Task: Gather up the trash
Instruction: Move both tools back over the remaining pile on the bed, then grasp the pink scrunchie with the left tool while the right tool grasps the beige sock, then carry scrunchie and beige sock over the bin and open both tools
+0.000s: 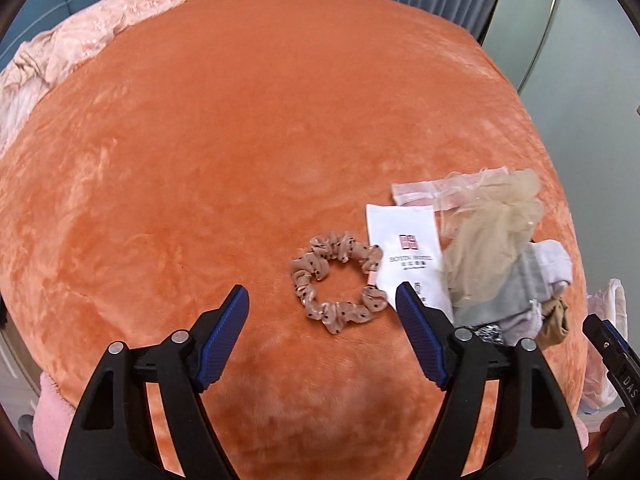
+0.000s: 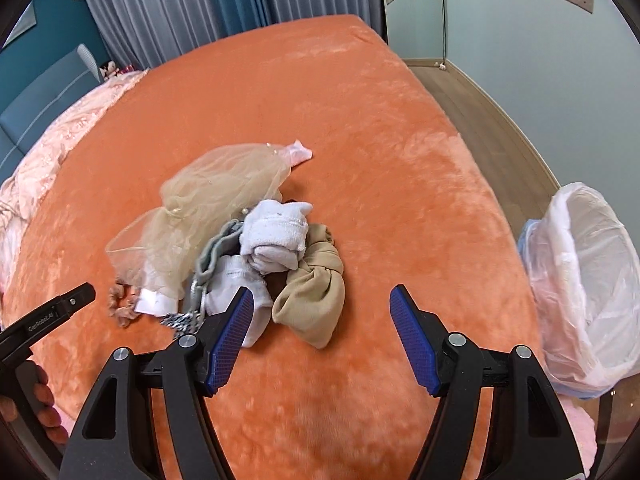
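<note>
A pile of small items lies on the orange bed cover (image 1: pixel 240 120). In the left wrist view a pink dotted scrunchie (image 1: pixel 336 280) lies just ahead of my open, empty left gripper (image 1: pixel 322 296), beside a white printed packet (image 1: pixel 408 260), a beige tulle piece (image 1: pixel 492 236) and grey-white socks (image 1: pixel 520 292). In the right wrist view my right gripper (image 2: pixel 322 298) is open and empty, just in front of a tan bow scrunchie (image 2: pixel 316 300), rolled white socks (image 2: pixel 280 240) and the tulle (image 2: pixel 216 208). A bin lined with a white bag (image 2: pixel 584 280) stands right of the bed.
A pink quilt (image 1: pixel 60 56) lies crumpled at the bed's far left. Curtains (image 2: pixel 168 8) hang behind the bed, and wooden floor (image 2: pixel 480 120) runs along its right side. The left gripper's body (image 2: pixel 44 320) shows at the right wrist view's left edge.
</note>
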